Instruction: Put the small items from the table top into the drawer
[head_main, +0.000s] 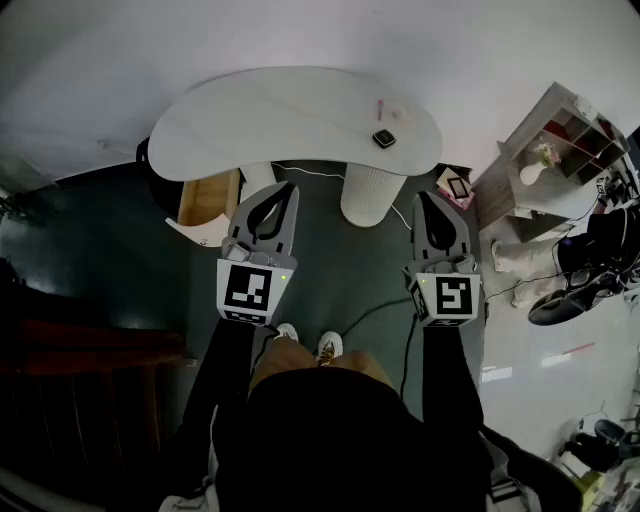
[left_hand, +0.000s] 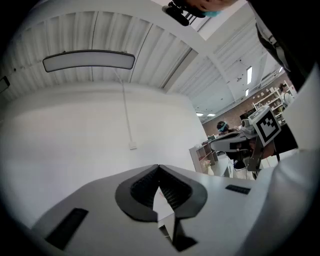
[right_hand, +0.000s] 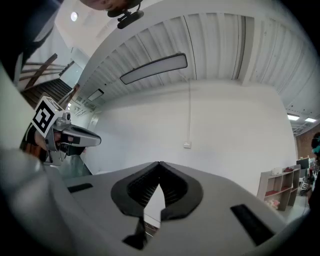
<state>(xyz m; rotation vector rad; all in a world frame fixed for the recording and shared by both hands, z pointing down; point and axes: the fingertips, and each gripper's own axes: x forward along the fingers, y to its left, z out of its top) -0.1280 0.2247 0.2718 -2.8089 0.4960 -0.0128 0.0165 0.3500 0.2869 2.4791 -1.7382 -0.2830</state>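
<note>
The white kidney-shaped table (head_main: 270, 125) stands ahead of me in the head view. On its right part lie a small dark square item (head_main: 384, 139) and a thin pink item (head_main: 381, 108). Under the table's left end a wooden drawer (head_main: 207, 199) is pulled out and open. My left gripper (head_main: 285, 189) is held level just right of the drawer, below the table's near edge, shut and empty. My right gripper (head_main: 429, 196) hangs level near the table's right end, also shut and empty. The left gripper (left_hand: 159, 166) and right gripper (right_hand: 159, 163) views face a bare white wall.
The table's ribbed white pedestal (head_main: 368, 195) stands between the two grippers, with a cable (head_main: 310, 172) on the dark floor. To the right are a cubby shelf (head_main: 565, 125), a white vase (head_main: 532, 173), a small box (head_main: 458, 187) and a black chair base (head_main: 585, 270). Dark stairs (head_main: 60, 340) lie to the left.
</note>
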